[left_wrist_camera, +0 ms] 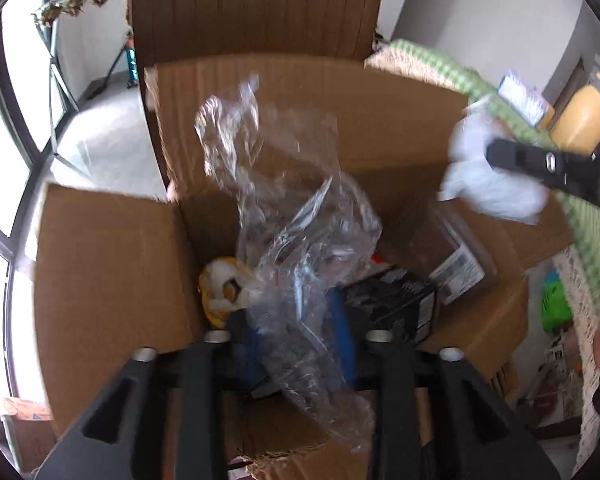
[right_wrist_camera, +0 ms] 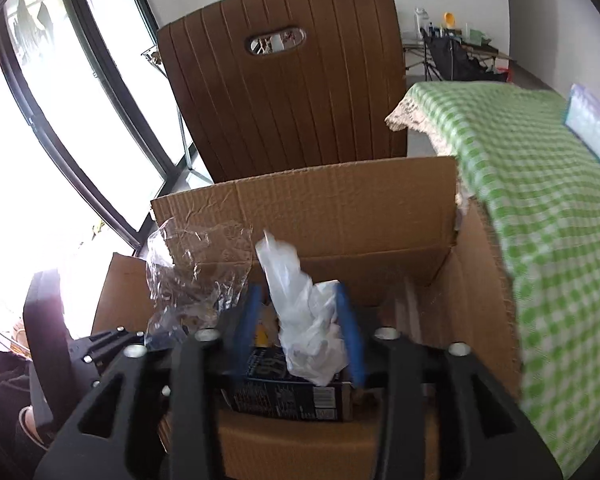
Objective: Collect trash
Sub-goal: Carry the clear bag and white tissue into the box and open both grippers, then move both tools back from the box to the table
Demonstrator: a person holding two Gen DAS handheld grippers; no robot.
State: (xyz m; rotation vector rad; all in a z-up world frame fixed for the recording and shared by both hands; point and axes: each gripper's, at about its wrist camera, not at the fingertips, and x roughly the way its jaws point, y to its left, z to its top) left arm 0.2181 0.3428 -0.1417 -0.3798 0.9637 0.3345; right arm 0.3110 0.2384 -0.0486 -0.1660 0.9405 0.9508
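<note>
Currently: crinkled clear plastic wrap point(left_wrist_camera: 284, 216) sitting between left gripper point(left_wrist_camera: 296, 336) blue-padded fingers point(left_wrist_camera: 342, 328), fingers spread, contact unclear. Crumpled white plastic bag point(right_wrist_camera: 308, 320) lying between right gripper point(right_wrist_camera: 300, 332) spread fingers point(right_wrist_camera: 350, 332), leaning on right pad. Both grippers pointing steeply down over open corrugated cardboard box point(right_wrist_camera: 340, 208); dark printed carton point(right_wrist_camera: 292, 396) lying inside. Box flaps standing up; green checked tablecloth point(right_wrist_camera: 540, 220) overhanging box's right side; brown slatted chair back point(right_wrist_camera: 292, 100) behind.

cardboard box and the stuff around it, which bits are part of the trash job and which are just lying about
Job: cardboard box, clear plastic wrap, white crumpled bag.
Lying about: brown chair, green checked tablecloth, purple packet.
</note>
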